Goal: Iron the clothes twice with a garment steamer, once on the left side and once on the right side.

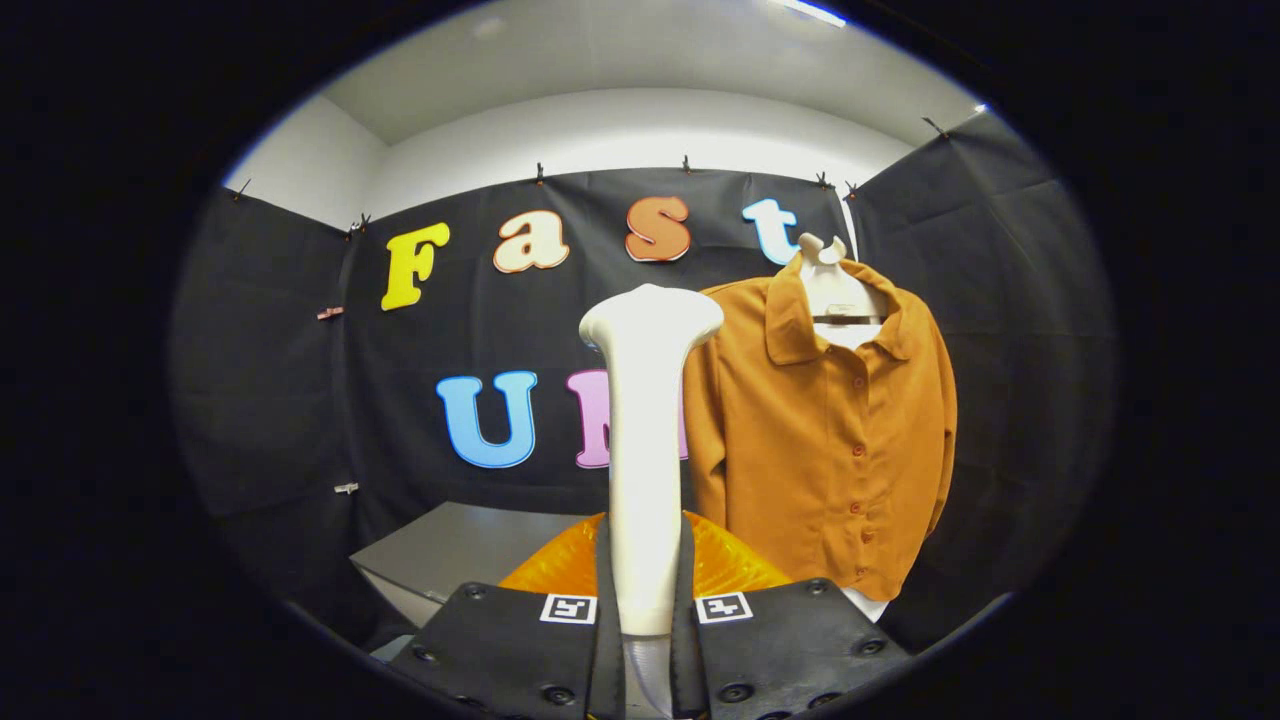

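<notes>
A white garment steamer (645,450) is held upright at frame centre, clamped between the claw (646,625). An orange shirt (830,440) is hung to its right on a hanger (835,290). A grey tabletop (450,550) is seen lower left, an orange translucent base (735,565) behind the handle.

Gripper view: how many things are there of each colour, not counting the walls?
White: 2, the tall white plastic garment steamer that the hand-held gripper is shut on, and the white hanger.
Orange: 1, the orange buttoned shirt on that hanger.
Grey: 1, the flat grey table.
Total: 4.
</notes>
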{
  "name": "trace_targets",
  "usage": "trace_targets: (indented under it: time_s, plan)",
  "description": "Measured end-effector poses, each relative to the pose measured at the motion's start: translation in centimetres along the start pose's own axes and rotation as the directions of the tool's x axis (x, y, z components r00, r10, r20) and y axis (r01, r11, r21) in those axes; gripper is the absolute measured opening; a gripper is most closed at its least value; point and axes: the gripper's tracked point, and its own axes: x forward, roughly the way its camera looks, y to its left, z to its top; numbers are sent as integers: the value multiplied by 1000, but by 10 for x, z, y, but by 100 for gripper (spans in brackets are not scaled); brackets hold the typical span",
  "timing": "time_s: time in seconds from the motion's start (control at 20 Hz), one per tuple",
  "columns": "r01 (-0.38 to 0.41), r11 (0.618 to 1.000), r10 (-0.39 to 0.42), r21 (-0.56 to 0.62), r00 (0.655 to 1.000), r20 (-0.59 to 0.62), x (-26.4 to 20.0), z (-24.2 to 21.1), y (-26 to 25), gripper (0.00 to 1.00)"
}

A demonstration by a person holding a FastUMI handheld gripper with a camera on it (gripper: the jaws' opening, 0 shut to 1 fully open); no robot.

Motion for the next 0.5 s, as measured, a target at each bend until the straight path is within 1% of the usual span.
trace_targets:
  time_s: [0.15,0.25,0.5]
  plan:
    - [14,1000,-14,-4,998,62,-5,15,-18,21]
    - [27,1000,-25,-16,996,83,-5,20,-32,21]
    - [93,996,-91,-15,992,88,2,14,-76,21]
